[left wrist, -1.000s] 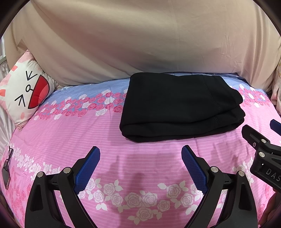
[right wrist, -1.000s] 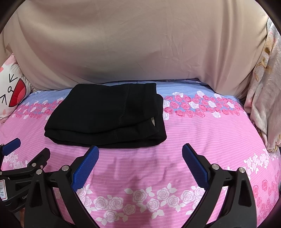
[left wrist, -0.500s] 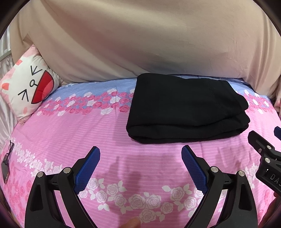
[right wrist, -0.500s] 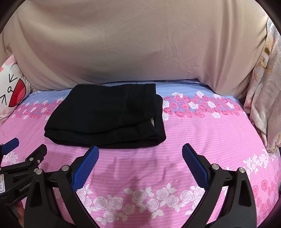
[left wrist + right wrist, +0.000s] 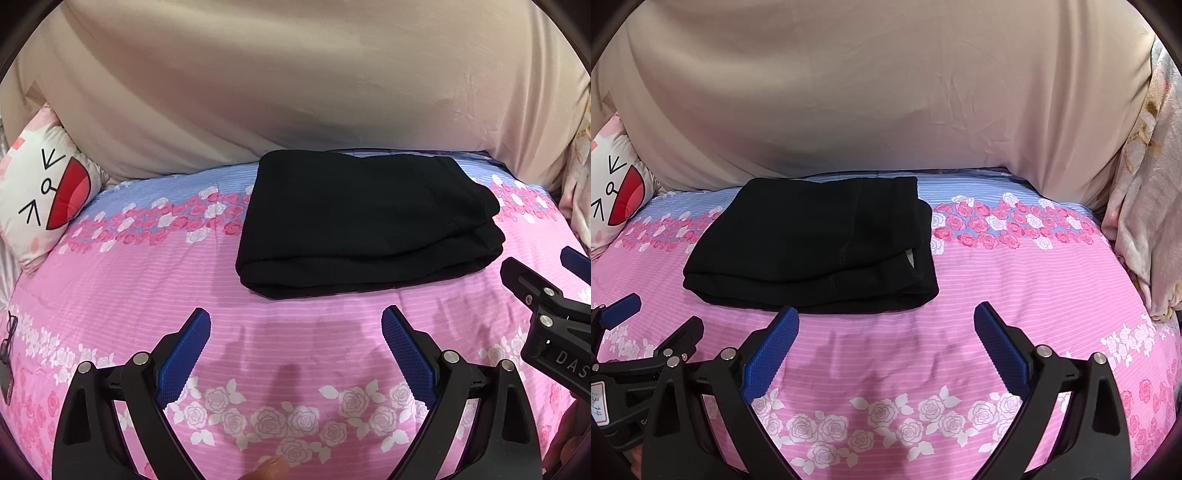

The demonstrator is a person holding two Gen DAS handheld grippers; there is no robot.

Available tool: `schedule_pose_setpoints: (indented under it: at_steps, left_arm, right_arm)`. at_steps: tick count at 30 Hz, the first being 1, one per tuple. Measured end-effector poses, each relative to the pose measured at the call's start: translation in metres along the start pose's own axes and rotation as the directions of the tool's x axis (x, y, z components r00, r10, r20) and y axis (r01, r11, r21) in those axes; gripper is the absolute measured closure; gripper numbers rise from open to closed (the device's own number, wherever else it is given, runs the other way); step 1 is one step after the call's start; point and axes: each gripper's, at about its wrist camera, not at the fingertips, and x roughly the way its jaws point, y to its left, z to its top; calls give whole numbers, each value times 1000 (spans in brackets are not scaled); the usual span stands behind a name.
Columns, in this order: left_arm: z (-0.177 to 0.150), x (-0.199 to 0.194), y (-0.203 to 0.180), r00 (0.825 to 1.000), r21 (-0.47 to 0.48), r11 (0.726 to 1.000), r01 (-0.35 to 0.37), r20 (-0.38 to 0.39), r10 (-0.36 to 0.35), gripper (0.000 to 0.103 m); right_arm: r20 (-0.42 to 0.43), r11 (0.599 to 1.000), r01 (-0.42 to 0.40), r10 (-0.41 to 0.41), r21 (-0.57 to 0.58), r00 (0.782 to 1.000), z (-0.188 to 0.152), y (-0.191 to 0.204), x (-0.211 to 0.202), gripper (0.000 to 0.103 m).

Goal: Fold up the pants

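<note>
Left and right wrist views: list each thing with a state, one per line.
Black pants: folded into a flat stack on the bedspread, untouched.
Left tool: open, empty, short of the pants.
Right tool: open, empty.
Cat-face pillow: propped at the bed's left edge.

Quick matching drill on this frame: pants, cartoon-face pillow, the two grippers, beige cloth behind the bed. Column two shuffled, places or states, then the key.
Things:
1. pants
2. cartoon-face pillow
3. left gripper and right gripper
4. beige cloth

Places or states:
A. open, holding nothing, apart from the garment
B. draped upright at the back of the bed
C. folded into a black stack on the floral bedspread
D. propped at the bed's left edge

Pairs: 1-C, 2-D, 3-A, 4-B
</note>
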Motion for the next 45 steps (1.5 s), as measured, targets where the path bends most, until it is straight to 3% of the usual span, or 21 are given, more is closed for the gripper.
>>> schedule_pose_setpoints:
  at_steps: [45]
  left_arm:
    - [0, -7, -6, 999, 36, 999, 19, 27, -20, 11]
  right_arm:
    - [-2, 1000, -4, 4, -11, 1000, 1, -2, 4, 9]
